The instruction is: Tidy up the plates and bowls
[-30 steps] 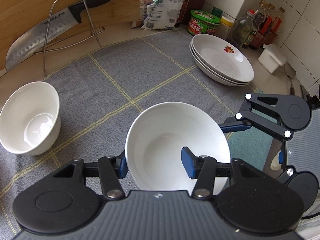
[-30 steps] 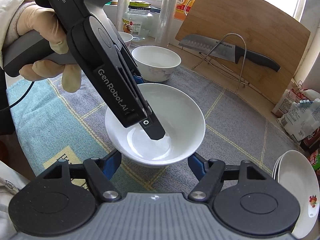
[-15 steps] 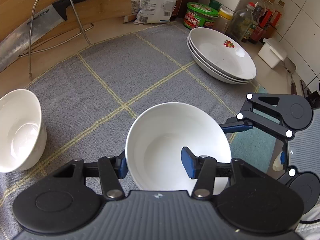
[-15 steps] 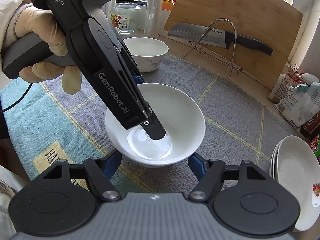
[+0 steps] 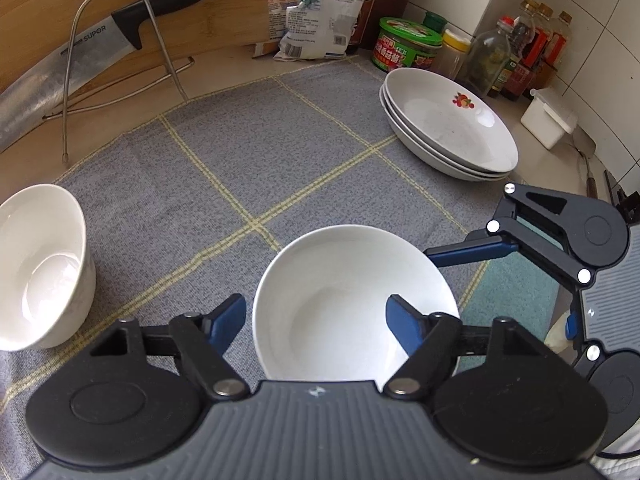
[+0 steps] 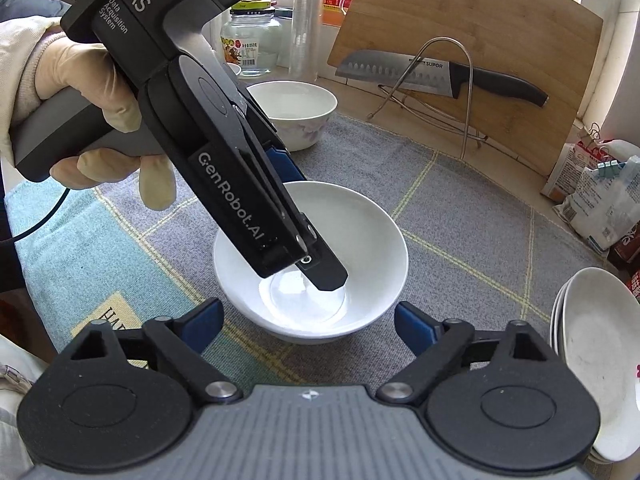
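Observation:
A white bowl (image 5: 344, 304) sits on the grey checked cloth (image 5: 280, 152). My left gripper (image 5: 316, 300) straddles its near-left rim, jaws opening, with one finger (image 6: 326, 276) inside the bowl and neither pad pressing on it. My right gripper (image 6: 309, 306) is low in front of the same bowl (image 6: 360, 248), jaws opening wide on either side of its base without touching. A second white bowl (image 5: 40, 268) stands at the left, also seen as the far bowl (image 6: 292, 108). Three stacked white plates (image 5: 448, 132) lie at the right.
A gloved hand (image 6: 92, 88) holds the left gripper. A knife on a wire rack (image 5: 100, 40) leans on a wooden board behind the cloth. Packets (image 5: 316, 12), a green tub (image 5: 408, 44), bottles (image 5: 524, 52) and a white box (image 5: 552, 120) line the back wall.
The left jaws, clamped on the bowl's rim before, have spread and let go. The right jaws have also spread wider around the bowl.

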Action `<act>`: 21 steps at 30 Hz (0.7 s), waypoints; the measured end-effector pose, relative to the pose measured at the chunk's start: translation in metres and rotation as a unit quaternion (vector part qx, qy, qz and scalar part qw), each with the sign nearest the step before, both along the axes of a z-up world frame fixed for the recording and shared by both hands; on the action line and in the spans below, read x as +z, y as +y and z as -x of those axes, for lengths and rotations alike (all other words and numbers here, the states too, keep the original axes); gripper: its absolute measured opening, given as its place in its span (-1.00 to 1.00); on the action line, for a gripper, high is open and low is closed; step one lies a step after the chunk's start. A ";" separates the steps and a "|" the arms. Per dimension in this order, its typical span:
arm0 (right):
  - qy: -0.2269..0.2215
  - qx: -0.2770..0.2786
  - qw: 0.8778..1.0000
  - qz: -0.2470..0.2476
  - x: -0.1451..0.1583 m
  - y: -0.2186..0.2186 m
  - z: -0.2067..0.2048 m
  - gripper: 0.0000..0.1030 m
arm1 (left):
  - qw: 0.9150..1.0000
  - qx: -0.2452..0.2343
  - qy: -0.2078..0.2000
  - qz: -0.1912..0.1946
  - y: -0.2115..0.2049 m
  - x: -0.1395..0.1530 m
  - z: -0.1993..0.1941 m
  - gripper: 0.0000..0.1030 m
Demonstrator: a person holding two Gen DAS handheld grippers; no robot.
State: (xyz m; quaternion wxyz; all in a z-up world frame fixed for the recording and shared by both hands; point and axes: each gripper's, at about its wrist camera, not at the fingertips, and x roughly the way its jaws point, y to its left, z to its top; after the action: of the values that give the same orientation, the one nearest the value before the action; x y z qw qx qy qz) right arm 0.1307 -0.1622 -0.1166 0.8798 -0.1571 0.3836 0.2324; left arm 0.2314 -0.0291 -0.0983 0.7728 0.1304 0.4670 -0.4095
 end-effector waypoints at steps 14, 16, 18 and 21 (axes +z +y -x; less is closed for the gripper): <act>-0.004 -0.019 1.000 -0.002 0.020 -0.019 0.002 1.00 | 0.995 0.065 -0.064 0.041 0.036 0.029 0.023 0.80; -0.003 -0.027 1.000 -0.009 0.025 -0.023 0.000 1.00 | 0.993 0.081 -0.077 0.043 0.043 0.031 0.028 0.80; -0.005 -0.034 0.999 -0.016 0.028 -0.026 -0.004 1.00 | 0.990 0.098 -0.094 0.041 0.050 0.033 0.033 0.81; -0.009 -0.040 0.999 -0.024 0.034 -0.027 -0.011 1.00 | 0.984 0.127 -0.119 0.039 0.062 0.034 0.037 0.83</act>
State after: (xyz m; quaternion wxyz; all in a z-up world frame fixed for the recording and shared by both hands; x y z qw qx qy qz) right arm 0.1414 -0.1896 -0.0824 0.8955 -0.1228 0.3759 0.2041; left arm 0.1948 0.0332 -0.0643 0.8733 0.0874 0.3679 -0.3072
